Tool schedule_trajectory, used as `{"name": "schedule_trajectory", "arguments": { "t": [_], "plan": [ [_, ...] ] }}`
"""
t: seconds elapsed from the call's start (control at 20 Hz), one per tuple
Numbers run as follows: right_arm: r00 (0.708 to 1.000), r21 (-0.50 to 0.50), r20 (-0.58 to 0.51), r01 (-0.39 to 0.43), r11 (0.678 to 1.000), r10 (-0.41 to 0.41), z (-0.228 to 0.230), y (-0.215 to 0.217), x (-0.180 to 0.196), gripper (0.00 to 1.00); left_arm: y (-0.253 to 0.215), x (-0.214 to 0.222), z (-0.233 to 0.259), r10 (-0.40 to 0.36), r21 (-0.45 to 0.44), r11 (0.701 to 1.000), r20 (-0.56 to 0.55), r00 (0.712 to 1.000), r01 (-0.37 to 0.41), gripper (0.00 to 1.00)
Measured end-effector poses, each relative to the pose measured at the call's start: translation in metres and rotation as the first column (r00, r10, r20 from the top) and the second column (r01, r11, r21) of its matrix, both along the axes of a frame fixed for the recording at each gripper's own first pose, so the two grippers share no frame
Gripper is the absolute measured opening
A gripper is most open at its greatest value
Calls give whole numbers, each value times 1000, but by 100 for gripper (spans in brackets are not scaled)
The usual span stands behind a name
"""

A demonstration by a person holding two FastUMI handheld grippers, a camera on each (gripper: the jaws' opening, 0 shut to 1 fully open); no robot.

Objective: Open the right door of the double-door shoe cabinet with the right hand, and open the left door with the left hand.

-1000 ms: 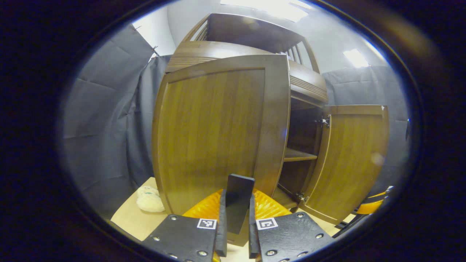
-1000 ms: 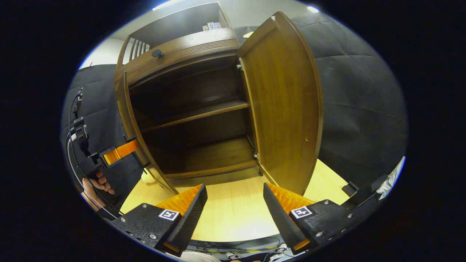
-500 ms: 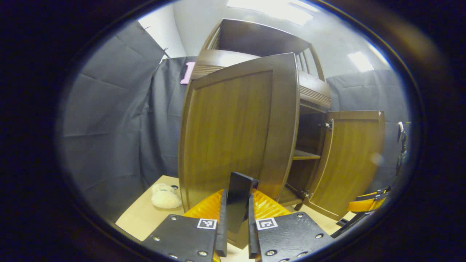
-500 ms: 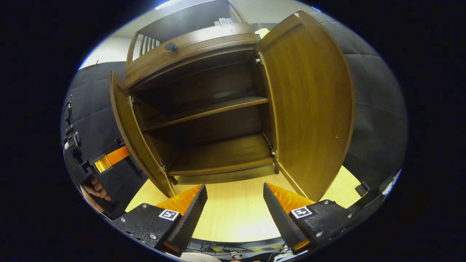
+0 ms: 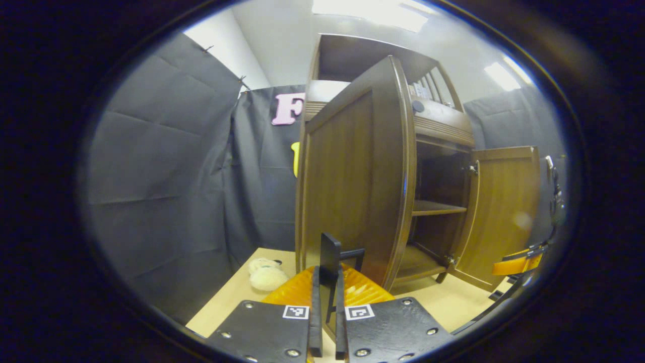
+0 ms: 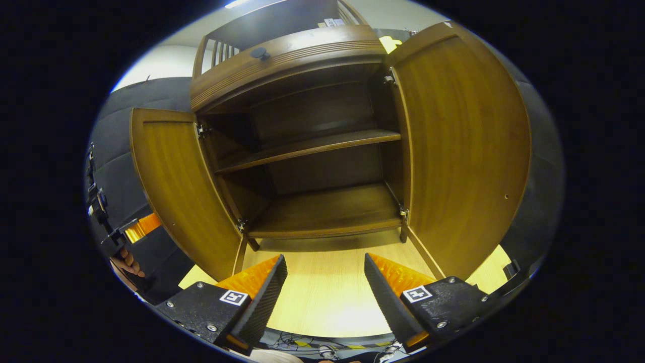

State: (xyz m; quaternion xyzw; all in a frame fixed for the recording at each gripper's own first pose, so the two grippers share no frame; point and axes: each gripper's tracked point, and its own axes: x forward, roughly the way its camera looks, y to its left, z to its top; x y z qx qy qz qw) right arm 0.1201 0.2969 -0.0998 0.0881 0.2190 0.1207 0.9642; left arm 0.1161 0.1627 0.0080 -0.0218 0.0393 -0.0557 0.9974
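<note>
- At six o'clock in the left gripper view, the left tongs clench the dark slim handle of the brown wooden left door, swung wide.
- Right tongs gape, released, before the open brown wooden right door.
- Next, I judge: let go.

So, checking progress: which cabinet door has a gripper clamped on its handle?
The left door: the left gripper is shut on its handle. The right door stands free.

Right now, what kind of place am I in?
Probably a staged recording booth, not a home: dark cloth walls hang around a wooden shoe cabinet set on a light tabletop.
</note>
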Motion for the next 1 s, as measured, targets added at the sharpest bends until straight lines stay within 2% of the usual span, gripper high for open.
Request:
{"name": "schedule_trajectory", "arguments": {
  "t": [0.05, 0.1, 0.15, 0.25, 0.3, 0.4, 0.5, 0.6, 0.7, 0.8, 1.0],
  "plan": [
    [1000, -4, 1, -3, 1000, 3, 0, 2, 2, 92, 12, 0, 1, 9, -18, 1000, 3, 1000, -9, 11],
    [1000, -6, 5, -4, 1000, 4, 2, 3, 4, 92, 26, 0, -1, 17, -36, 999, 6, 1000, -17, 11],
    [1000, -8, 8, -3, 1000, 3, 2, 4, 6, 100, 40, -3, -1, 28, -44, 999, 9, 1000, -28, 11],
    [1000, -15, 15, 2, 1000, -2, 4, 4, 9, 97, 70, -4, -4, 45, -45, 998, 18, 999, -44, 4],
    [1000, -20, 19, 6, 1000, -6, 6, 4, 11, 96, 86, -5, -5, 39, -49, 998, 21, 999, -38, 4],
    [1000, -29, 22, 11, 1000, -10, 7, 3, 15, 91, 103, -6, -3, -10, -53, 999, 26, 1000, 11, 4],
    [1000, -44, 22, 8, 999, -7, 8, 2, 20, 91, 118, -3, -6, -49, -42, 998, 30, 998, 51, 4],
    [1000, -52, 20, 3, 999, -2, 9, 3, 26, 95, 125, 0, -11, -93, -63, 993, 20, 995, 95, 4],
    [1000, -58, 29, 1, 998, 0, 13, 2, 33, 96, 127, 0, -22, -121, -77, 990, -4, 993, 121, 4],
    [999, -59, 44, 0, 998, 3, 17, 3, 39, 92, 128, -4, -29, -95, -51, 994, -21, 995, 93, 3],
    [997, -46, 70, -11, 999, 14, 23, 1, 51, 92, 128, -42, -28, 16, -38, 999, -13, 1000, -16, 3]
  ]
}}
